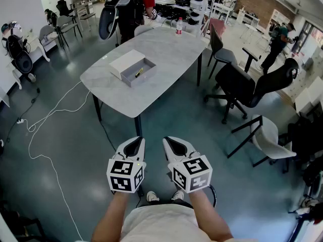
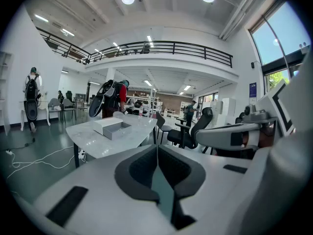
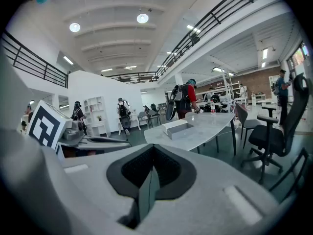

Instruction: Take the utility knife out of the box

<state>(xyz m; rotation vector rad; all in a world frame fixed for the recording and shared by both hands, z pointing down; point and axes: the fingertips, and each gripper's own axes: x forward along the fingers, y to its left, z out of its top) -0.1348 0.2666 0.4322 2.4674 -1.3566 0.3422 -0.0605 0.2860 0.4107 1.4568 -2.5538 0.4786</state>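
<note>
A grey table (image 1: 151,49) is seen ahead of both grippers and well apart from them. Toward the table's near left part an open grey box (image 1: 132,80) is set, and a white lid (image 1: 126,62) is laid against its far left side. The utility knife (image 1: 139,73) is found inside the box, lying on the box floor as a small yellow and black shape; nothing is touching it.

The left gripper (image 1: 133,144) and the right gripper (image 1: 174,145) are held side by side over the floor, short of the table's near end, with their tips pointed toward the table. The left gripper's jaws are pressed together along one thin line, with nothing caught between them. The right gripper's jaws are likewise clenched on nothing.

A bottle (image 1: 178,25) with a red label is stood upright at the table's far end. Just beyond that end a person in a red top (image 1: 135,4) is seen carrying dark gear. A black office chair (image 1: 242,87) is placed to the right of the table, and a white chair (image 1: 267,135) is set further right of it and nearer the grippers. A white cable (image 1: 38,135) is trailed across the floor to the table's left.
</note>
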